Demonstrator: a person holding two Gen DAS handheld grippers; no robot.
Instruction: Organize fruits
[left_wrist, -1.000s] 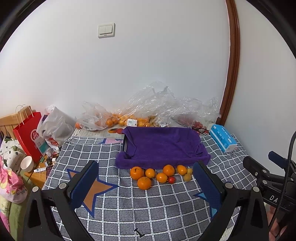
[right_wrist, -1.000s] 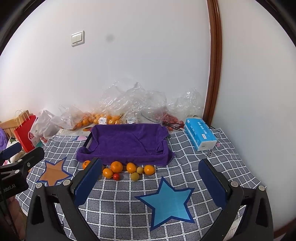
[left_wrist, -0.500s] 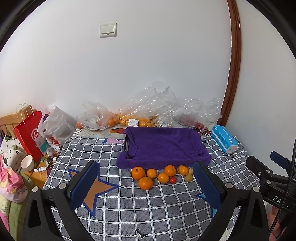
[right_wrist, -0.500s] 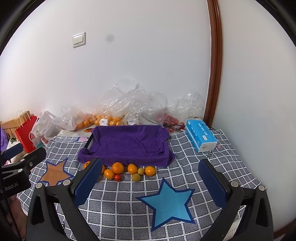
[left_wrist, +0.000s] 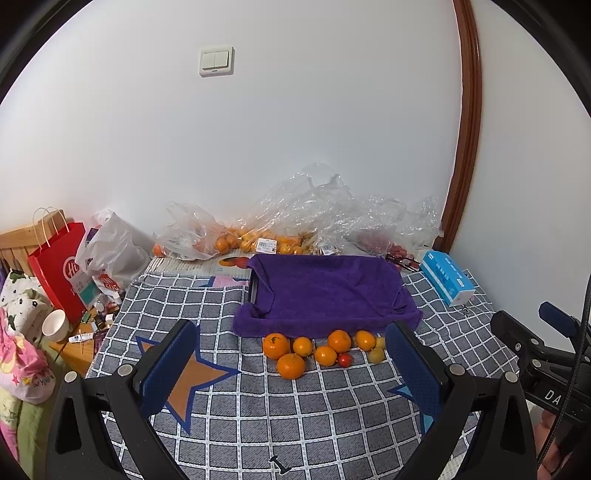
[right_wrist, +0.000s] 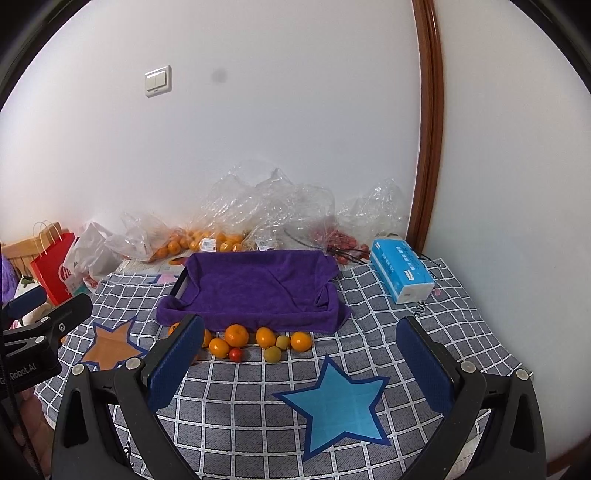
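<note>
Both the left gripper (left_wrist: 291, 369) and right gripper (right_wrist: 303, 363) are held wide apart, empty. The loose fruits (left_wrist: 321, 349) lie along the purple-lined tray's (left_wrist: 328, 291) near edge; an approach is judged underway, a descent needed.

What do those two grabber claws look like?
Both look alike. The left gripper and the right gripper each have a black frame shaped like a wide V, with silver screws and two flat dark blue textured pads. The right one, seen from the left camera, carries a black cable and white letters. The left one also has white lettering on its side.
</note>
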